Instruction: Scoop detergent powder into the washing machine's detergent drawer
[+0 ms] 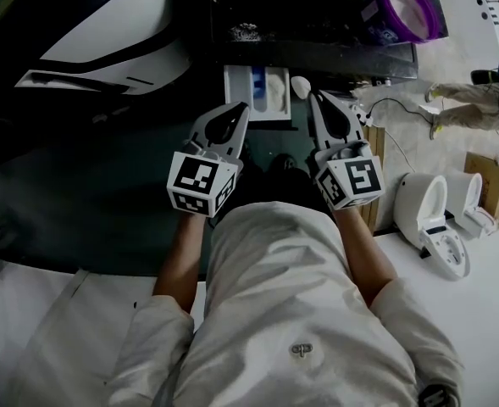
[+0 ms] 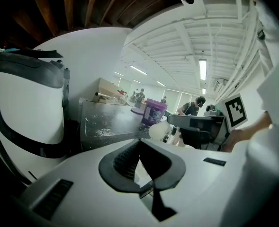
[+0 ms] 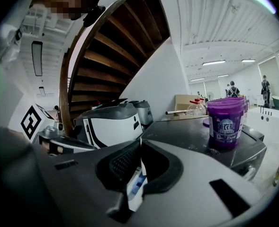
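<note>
An open test hall: white beamed ceiling [image 2: 186, 41] with strip lights [image 2: 202, 69], brown wooden staircase [image 3: 120, 41] overhead, white toilets [image 1: 431, 223] standing on the pale floor [image 1: 486, 312].

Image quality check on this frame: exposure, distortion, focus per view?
Head view: underexposed, washer top nearly black, only the detergent drawer reads bright. Left gripper view: strong fisheye, ceiling light blown out. Right gripper view: purple tub sharp; right hand-held gripper, shut on the scoop, soft.

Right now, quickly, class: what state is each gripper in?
Left gripper: closed, nothing held.
Right gripper: closed, apparently on the white plastic scoop at its tip.
</note>
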Available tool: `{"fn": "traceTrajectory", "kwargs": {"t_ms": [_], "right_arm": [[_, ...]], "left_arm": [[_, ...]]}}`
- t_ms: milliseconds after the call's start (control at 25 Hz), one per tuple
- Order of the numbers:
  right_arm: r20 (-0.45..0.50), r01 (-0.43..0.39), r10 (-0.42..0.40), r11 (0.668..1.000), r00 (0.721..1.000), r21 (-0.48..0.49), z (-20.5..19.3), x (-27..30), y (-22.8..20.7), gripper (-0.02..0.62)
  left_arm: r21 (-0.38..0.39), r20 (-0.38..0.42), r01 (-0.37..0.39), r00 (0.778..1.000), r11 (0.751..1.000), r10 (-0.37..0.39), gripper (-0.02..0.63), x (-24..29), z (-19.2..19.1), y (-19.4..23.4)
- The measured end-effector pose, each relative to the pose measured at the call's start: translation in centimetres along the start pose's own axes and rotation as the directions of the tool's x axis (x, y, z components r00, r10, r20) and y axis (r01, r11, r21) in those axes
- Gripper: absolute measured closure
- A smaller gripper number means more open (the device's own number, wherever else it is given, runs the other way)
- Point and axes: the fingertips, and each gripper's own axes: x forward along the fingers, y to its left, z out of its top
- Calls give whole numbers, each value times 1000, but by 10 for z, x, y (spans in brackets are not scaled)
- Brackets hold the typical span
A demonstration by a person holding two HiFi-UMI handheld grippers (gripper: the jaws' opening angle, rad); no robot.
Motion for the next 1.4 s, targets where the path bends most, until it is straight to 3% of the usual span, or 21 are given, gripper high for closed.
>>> {"fn": "traceTrajectory", "kwargs": {"t_ms": [640, 920, 1400], "right_arm": [[69, -195, 196, 981, 978, -13, 48, -41, 2, 586], [101, -249, 257, 965, 961, -86, 73, -73, 0, 584], [106, -329, 338, 939, 935, -98, 81, -126, -2, 584]], "left_arm": [[30, 73, -122, 990, 992, 119, 586, -9, 31, -51], [10, 115, -176, 978, 984, 173, 586, -21, 39, -75], [-10, 204, -246, 948, 969, 242, 586, -53, 55, -129]]}}
